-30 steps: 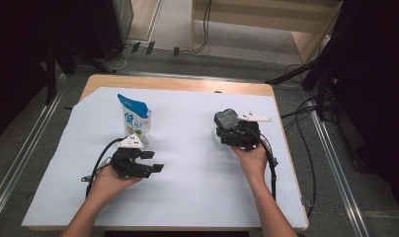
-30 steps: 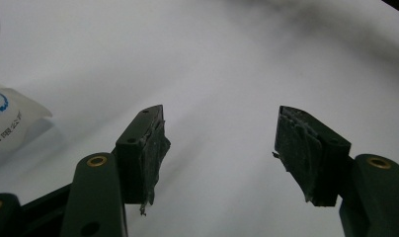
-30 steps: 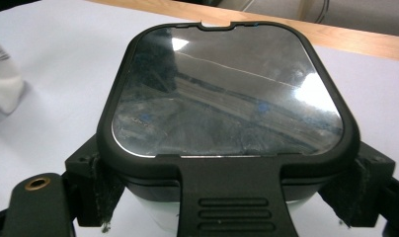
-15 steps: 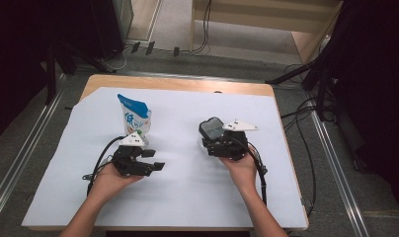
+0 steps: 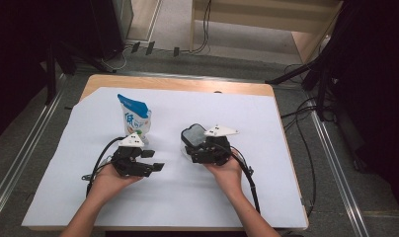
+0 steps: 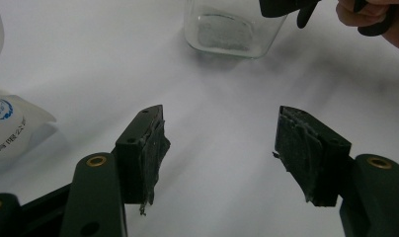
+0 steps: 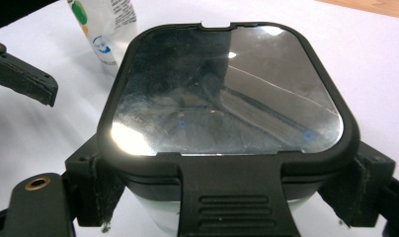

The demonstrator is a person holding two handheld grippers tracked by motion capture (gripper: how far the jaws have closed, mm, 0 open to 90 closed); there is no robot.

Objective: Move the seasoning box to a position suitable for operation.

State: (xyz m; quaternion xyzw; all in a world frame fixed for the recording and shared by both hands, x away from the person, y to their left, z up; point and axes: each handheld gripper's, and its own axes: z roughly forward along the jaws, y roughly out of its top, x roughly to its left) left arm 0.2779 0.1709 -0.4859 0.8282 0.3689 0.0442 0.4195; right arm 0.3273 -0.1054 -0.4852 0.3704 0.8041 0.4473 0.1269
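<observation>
White pouch (image 5: 134, 120) bears blue print.

The pouch (image 6: 5, 126) is cut off at the left gripper view's left edge.

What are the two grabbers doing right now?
Left gripper: open, holding nothing.
Right gripper: closed on the jar.

Bright overhead light floods the white table sheet (image 5: 286, 128); the surroundings lie dark. Glare streaks the black-rimmed glossy container lid (image 7: 227, 94). Shadows fall soft; distant parts blur.
</observation>
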